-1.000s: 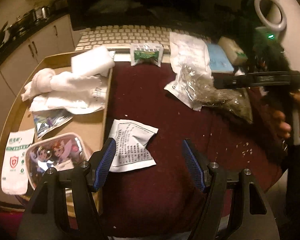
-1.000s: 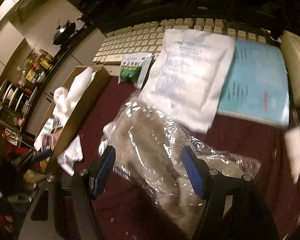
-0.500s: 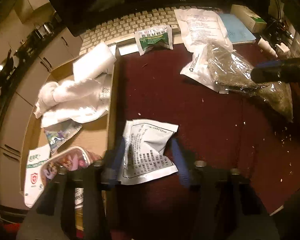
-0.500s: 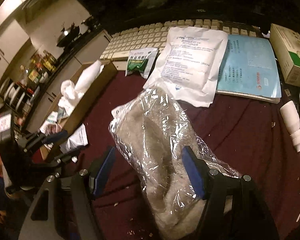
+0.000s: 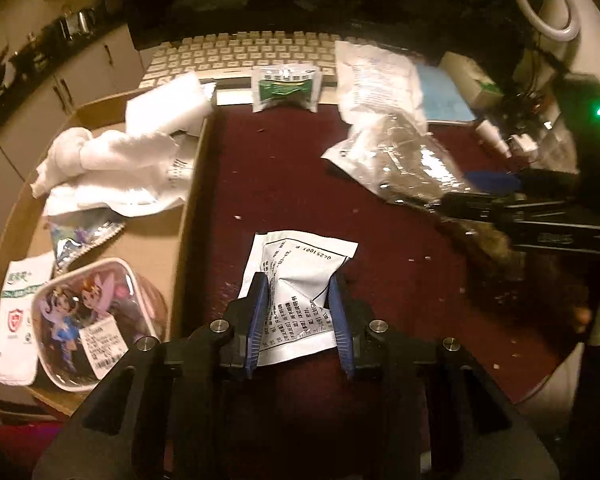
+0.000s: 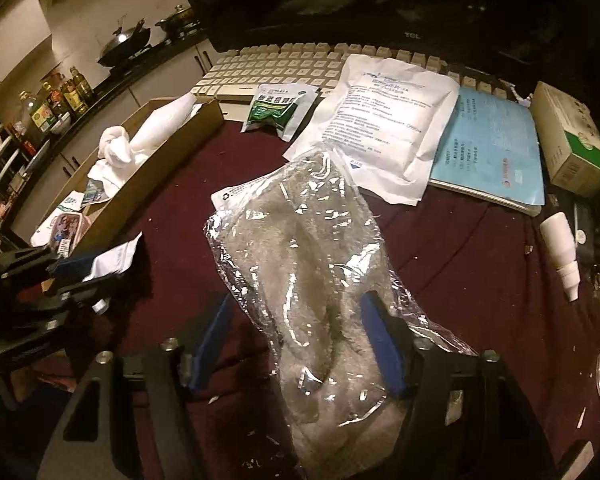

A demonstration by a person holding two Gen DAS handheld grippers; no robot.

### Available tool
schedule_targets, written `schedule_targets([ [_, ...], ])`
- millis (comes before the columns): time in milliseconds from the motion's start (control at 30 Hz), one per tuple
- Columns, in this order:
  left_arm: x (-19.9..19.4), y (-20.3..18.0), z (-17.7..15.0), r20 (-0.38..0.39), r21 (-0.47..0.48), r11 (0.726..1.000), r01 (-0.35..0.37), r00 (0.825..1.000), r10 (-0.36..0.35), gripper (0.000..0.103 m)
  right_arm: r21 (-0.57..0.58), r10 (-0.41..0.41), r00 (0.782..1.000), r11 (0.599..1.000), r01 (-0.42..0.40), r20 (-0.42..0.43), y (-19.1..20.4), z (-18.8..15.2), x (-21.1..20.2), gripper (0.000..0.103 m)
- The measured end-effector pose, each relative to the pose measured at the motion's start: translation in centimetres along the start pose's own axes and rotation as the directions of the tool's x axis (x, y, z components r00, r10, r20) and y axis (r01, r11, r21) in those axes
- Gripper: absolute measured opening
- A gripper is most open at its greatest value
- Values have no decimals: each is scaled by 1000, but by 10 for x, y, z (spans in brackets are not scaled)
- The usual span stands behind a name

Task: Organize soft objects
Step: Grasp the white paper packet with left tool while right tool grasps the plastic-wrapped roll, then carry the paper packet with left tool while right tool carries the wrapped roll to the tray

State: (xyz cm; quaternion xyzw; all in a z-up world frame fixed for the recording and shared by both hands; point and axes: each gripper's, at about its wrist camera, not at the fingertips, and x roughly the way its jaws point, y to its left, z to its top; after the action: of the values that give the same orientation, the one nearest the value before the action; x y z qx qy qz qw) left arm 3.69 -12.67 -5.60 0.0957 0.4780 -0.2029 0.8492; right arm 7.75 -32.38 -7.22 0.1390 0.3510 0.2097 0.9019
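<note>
On the dark red table lies a white printed packet [image 5: 300,256]. My left gripper [image 5: 296,292] is closing on it, and the blue pads pinch and crumple its near half. A clear plastic bag of grey fleece [image 6: 300,232] runs between the fingers of my right gripper [image 6: 296,304]. Those jaws are closing too: the right pad touches the bag, while the left pad stands a little off it. In the left wrist view the same bag [image 5: 404,160] lies at the right under the right gripper [image 5: 472,192]. A cardboard box [image 5: 188,216] to the left holds white towels [image 5: 100,160], a foam block [image 5: 168,108] and a cartoon pouch [image 5: 88,320].
A keyboard [image 5: 240,52] and a dark monitor line the back edge. Near them lie a green sachet [image 5: 286,88], a large white packet [image 6: 384,120], a blue booklet [image 6: 496,140], a carton [image 6: 572,136] and a small white bottle [image 6: 560,248]. Crumbs dot the cloth.
The left jaws have come together from wide open onto the white packet. The right gripper has slid along the fleece bag, and its jaws have narrowed around it.
</note>
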Motion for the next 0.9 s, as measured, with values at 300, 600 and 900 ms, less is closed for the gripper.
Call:
schedule_targets([
  [300, 0, 2, -1, 5, -54, 999, 3, 1000, -3, 30, 24, -56, 998, 998, 56, 8, -6, -1, -4, 17],
  [600, 0, 9, 0, 14, -92, 995, 25, 1000, -24, 30, 70, -15, 997, 998, 10, 76, -9, -1, -22, 10],
  [900, -5, 14, 2, 28, -123, 991, 43, 999, -40, 30, 107, 52, 988, 992, -68, 148, -6, 4, -38, 10],
])
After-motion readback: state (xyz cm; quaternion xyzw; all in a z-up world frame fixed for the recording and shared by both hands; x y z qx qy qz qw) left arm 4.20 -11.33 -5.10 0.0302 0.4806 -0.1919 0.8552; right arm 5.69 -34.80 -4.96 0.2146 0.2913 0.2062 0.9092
